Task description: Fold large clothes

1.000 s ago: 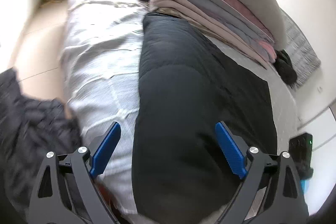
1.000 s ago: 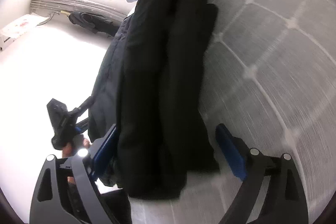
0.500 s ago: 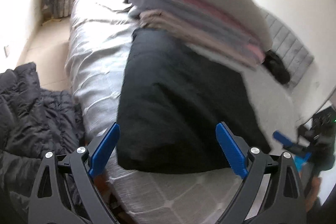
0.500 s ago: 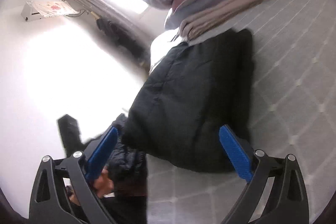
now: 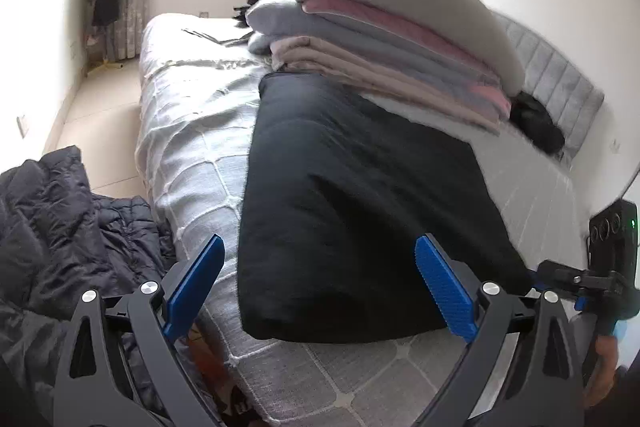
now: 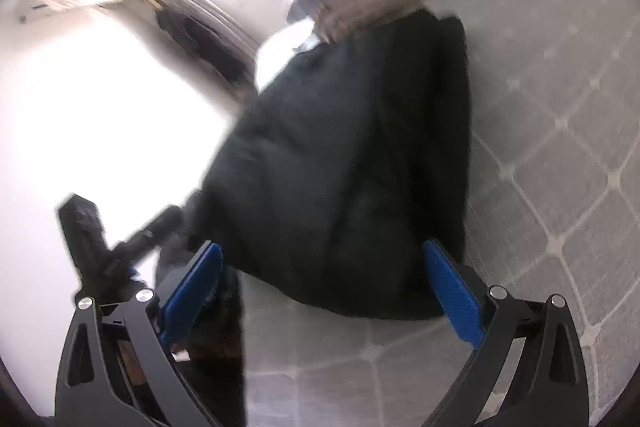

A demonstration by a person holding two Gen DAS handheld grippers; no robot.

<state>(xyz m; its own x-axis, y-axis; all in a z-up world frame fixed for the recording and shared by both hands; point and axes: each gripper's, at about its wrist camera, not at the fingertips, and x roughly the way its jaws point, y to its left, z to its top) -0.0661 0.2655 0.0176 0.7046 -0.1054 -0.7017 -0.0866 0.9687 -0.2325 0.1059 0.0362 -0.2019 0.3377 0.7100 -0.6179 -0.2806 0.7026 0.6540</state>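
Observation:
A folded black padded garment (image 5: pixel 360 211) lies flat on the grey quilted bed (image 5: pixel 192 163), its far end against a stack of folded blankets. It also shows in the right wrist view (image 6: pixel 344 179). My left gripper (image 5: pixel 320 291) is open and empty, held back from the garment's near edge. My right gripper (image 6: pixel 320 299) is open and empty, also short of the garment's near edge. The right gripper shows at the right edge of the left wrist view (image 5: pixel 580 283). The left gripper shows at the left of the right wrist view (image 6: pixel 112 247).
A stack of folded grey, pink and beige blankets (image 5: pixel 392 39) sits at the bed's far side. A dark quilted jacket (image 5: pixel 52 247) lies heaped off the bed's left edge. A small black item (image 5: pixel 536 123) lies by the grey headboard (image 5: pixel 560 83).
Both grippers have pulled back and up from the folded garment, so more of the bed and room shows. Both stay open and empty.

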